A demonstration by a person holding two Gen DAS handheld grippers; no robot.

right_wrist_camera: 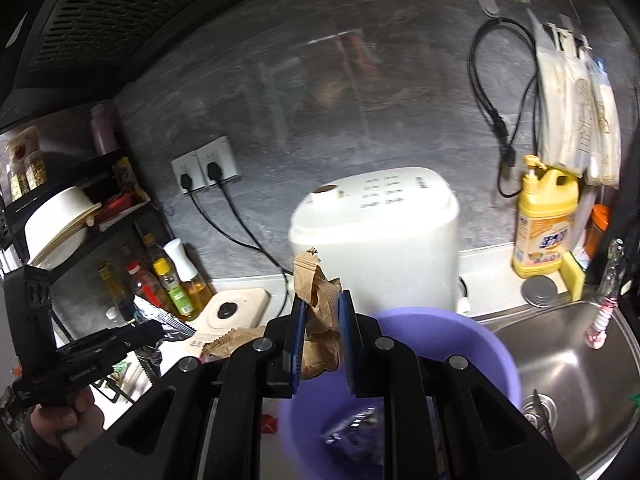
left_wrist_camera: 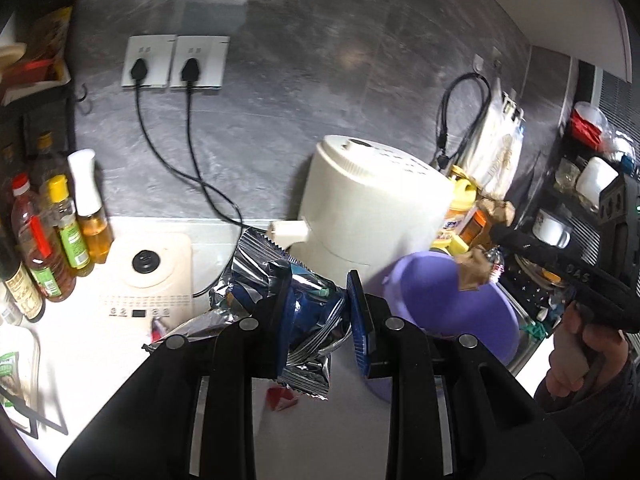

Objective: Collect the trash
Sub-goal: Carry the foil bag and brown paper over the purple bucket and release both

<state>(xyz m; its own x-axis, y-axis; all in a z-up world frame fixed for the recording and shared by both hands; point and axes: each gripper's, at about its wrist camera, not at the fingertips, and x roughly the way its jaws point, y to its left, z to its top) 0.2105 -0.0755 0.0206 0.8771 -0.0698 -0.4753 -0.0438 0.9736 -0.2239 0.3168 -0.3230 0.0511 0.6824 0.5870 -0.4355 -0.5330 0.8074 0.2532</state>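
My left gripper (left_wrist_camera: 320,312) is shut on a crumpled silver and blue foil wrapper (left_wrist_camera: 280,280), held above the white counter just left of the purple basin (left_wrist_camera: 452,304). My right gripper (right_wrist_camera: 322,340) is shut on a crumpled brown paper wrapper (right_wrist_camera: 318,320) and holds it over the near rim of the purple basin (right_wrist_camera: 480,344). A dark foil wrapper (right_wrist_camera: 352,428) lies inside the basin. A small red scrap (left_wrist_camera: 282,398) lies on the counter below the left gripper. The right gripper with its brown paper (left_wrist_camera: 476,270) shows at the right of the left wrist view.
A white appliance (left_wrist_camera: 372,208) stands behind the basin. A white induction cooker (left_wrist_camera: 156,272) and oil bottles (left_wrist_camera: 60,232) are at the left. A steel sink (right_wrist_camera: 568,364) and yellow detergent bottle (right_wrist_camera: 546,220) are at the right. Cords hang from wall sockets (left_wrist_camera: 176,62).
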